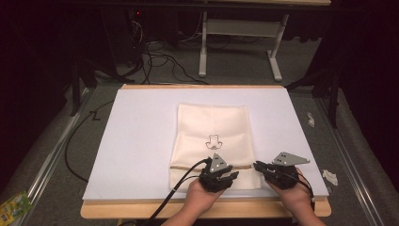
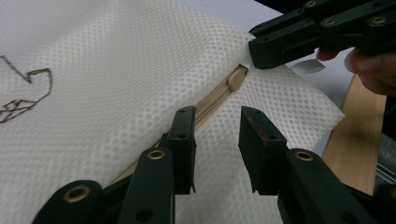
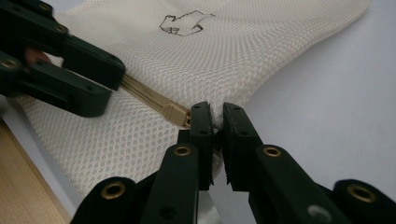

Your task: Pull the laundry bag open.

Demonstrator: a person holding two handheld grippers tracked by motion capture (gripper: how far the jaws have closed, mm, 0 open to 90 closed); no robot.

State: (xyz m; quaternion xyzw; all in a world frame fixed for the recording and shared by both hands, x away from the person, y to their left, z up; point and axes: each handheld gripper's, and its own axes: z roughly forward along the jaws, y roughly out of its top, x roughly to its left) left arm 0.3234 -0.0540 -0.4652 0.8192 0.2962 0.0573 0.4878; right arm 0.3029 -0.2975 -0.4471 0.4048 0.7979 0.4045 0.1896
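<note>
A cream mesh bag (image 1: 211, 125) with a small dark drawing lies flat on the white board (image 1: 136, 141). A tan zipper (image 1: 188, 166) runs across the bag near its front end, and the zipper pull (image 2: 236, 78) (image 3: 175, 114) sits close to the bag's right edge. My left gripper (image 1: 231, 177) (image 2: 217, 122) is open, its jaws low over the zipper line short of the pull. My right gripper (image 1: 258, 165) (image 3: 215, 116) is shut on the bag's right edge just beside the pull, with mesh pinched between its jaws.
The board rests on a wooden tabletop (image 1: 202, 210) whose front edge runs under my hands. Crumpled white scraps (image 1: 330, 176) lie on the grey floor at the right, a green packet (image 1: 14, 205) at the bottom left. Cables (image 1: 160, 59) and a desk frame (image 1: 240, 42) stand beyond.
</note>
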